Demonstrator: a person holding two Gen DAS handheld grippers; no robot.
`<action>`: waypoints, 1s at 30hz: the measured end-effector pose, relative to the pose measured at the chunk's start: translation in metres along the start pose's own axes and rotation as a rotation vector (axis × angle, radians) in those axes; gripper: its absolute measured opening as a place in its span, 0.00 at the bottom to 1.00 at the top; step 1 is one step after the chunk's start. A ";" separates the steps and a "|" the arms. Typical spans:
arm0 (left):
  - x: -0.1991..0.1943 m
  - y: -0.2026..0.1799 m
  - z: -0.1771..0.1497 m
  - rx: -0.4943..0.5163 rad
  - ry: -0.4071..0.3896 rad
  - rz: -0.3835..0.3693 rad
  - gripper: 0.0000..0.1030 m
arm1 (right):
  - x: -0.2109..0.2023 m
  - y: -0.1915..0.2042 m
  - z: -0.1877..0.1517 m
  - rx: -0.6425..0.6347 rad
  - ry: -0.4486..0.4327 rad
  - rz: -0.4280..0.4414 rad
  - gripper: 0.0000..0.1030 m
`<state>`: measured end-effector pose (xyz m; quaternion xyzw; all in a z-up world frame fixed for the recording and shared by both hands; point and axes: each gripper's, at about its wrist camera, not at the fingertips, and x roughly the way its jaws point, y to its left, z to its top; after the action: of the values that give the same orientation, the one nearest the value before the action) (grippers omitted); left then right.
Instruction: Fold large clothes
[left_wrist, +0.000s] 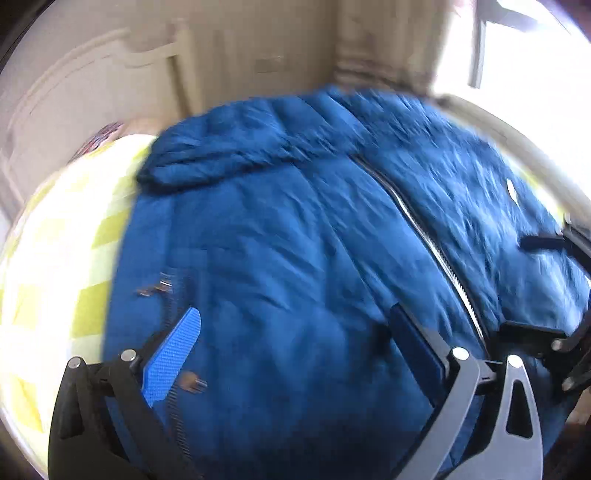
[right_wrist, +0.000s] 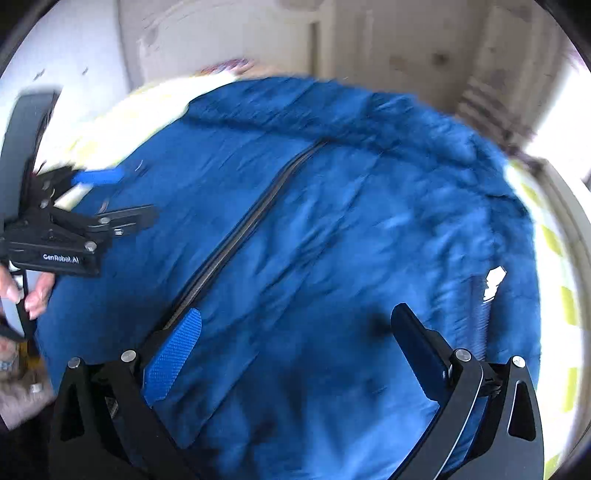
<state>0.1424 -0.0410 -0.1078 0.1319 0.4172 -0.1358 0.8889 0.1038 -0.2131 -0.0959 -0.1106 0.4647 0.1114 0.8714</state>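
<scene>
A: Where is the garment?
B: A large blue jacket (left_wrist: 295, 258) lies spread flat on a bed, covering most of a yellow-and-white checked bedsheet (left_wrist: 74, 229). It sits directly under and ahead of both tongs. Its silver zipper (left_wrist: 424, 236) runs away from the tongs towards the collar.

A: What are the left tongs doing?
B: The left tongs (left_wrist: 291, 354) hang above the jacket's left front panel, fingers spread wide with nothing between them. The zipper passes just right of their right finger. A small zipped pocket (left_wrist: 173, 295) lies beside their left fingertip.

A: And the right tongs?
B: The right tongs (right_wrist: 295, 350) are also spread wide and hold nothing, above the jacket's right front panel. The zipper runs up from just beyond their left finger. A white label (right_wrist: 495, 280) shows ahead and to their right. The picture is blurred, so I cannot tell whether either pair touches the cloth
</scene>
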 end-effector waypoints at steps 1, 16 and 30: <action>0.005 -0.005 -0.003 0.027 0.006 0.024 0.98 | 0.000 -0.002 -0.002 0.014 -0.011 0.012 0.96; -0.032 0.057 -0.041 -0.170 0.002 0.026 0.98 | -0.048 -0.010 -0.045 0.037 -0.048 -0.017 0.95; -0.050 -0.001 -0.067 0.014 -0.043 -0.016 0.98 | -0.066 0.017 -0.080 -0.031 -0.072 -0.073 0.95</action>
<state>0.0634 -0.0121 -0.1105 0.1316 0.3980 -0.1484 0.8957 0.0000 -0.2271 -0.0857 -0.1369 0.4267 0.0904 0.8894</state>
